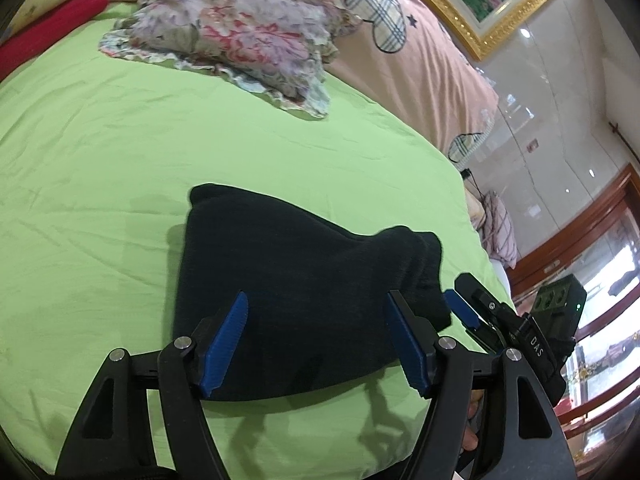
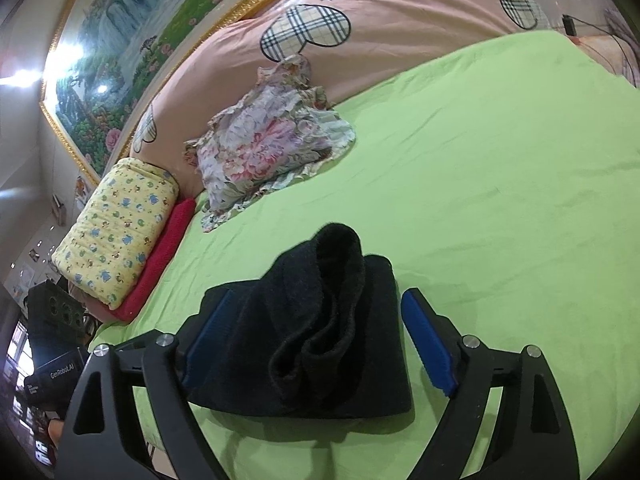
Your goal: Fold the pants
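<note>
The black pants (image 1: 296, 280) lie folded into a thick bundle on the green bed sheet (image 1: 120, 168). My left gripper (image 1: 316, 344) is open, its blue pads standing apart over the bundle's near edge. My right gripper (image 1: 464, 312) shows at the bundle's right end in the left wrist view. In the right wrist view the pants (image 2: 320, 332) lie between the wide-open pads of my right gripper (image 2: 320, 344), with a rolled cuff end sticking up. Neither gripper holds any cloth.
A floral garment (image 1: 240, 36) lies crumpled at the far side of the sheet against a pink quilt (image 1: 420, 56). A yellow pillow (image 2: 116, 232) on a red cushion (image 2: 160, 256) sits at the bed's end. The bed edge runs close beyond the pants (image 1: 480, 240).
</note>
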Action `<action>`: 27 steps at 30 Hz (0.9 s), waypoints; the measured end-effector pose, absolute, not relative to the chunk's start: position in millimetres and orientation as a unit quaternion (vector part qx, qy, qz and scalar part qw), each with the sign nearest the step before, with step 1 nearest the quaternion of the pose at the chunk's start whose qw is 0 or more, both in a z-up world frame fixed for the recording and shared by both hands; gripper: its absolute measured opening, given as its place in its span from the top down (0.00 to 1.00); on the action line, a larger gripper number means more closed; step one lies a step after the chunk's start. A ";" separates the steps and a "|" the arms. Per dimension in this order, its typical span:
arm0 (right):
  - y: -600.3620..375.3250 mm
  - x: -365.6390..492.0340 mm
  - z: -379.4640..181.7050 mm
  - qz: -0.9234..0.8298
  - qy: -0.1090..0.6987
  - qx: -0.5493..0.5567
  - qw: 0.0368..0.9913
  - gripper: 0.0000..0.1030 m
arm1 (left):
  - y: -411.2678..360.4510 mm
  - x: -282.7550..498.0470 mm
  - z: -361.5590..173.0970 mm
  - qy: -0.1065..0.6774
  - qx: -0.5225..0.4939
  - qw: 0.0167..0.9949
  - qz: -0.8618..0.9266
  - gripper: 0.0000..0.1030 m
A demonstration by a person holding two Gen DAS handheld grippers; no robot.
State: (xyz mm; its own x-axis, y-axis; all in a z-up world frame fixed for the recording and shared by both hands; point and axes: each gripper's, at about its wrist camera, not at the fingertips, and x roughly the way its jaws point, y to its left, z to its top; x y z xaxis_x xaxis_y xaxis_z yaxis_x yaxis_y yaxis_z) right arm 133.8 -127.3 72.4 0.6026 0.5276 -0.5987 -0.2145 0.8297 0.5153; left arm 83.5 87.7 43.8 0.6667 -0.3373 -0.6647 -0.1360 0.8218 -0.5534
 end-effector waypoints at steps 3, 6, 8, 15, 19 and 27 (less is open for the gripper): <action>-127.3 133.6 67.1 0.207 0.399 0.201 0.870 0.17 | 94.7 83.0 38.7 0.409 -0.295 0.862 -0.049 0.31; -126.1 133.5 62.9 0.206 0.404 0.202 0.868 0.17 | 101.8 82.3 32.4 0.411 -0.302 0.859 -0.041 0.31; -123.8 133.5 60.1 0.207 0.407 0.202 0.866 0.17 | 104.9 82.0 28.7 0.414 -0.305 0.857 -0.038 0.31; -118.5 133.2 50.2 0.206 0.419 0.199 0.862 0.17 | 109.1 81.9 21.2 0.417 -0.309 0.854 -0.035 0.31; -120.3 132.8 45.8 0.199 0.423 0.200 0.861 0.17 | 110.1 83.0 17.7 0.419 -0.309 0.853 -0.032 0.30; -133.4 131.9 29.7 0.167 0.437 0.202 0.861 0.17 | 114.6 88.6 5.7 0.428 -0.312 0.848 -0.025 0.28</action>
State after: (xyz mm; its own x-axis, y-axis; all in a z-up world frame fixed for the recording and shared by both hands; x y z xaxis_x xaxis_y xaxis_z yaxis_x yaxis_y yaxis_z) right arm 131.9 -133.4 29.7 0.5630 0.4633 -0.6843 -0.1114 0.8630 0.4927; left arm 88.6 114.6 5.7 0.6322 -0.3092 -0.7104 -0.2243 0.8046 -0.5498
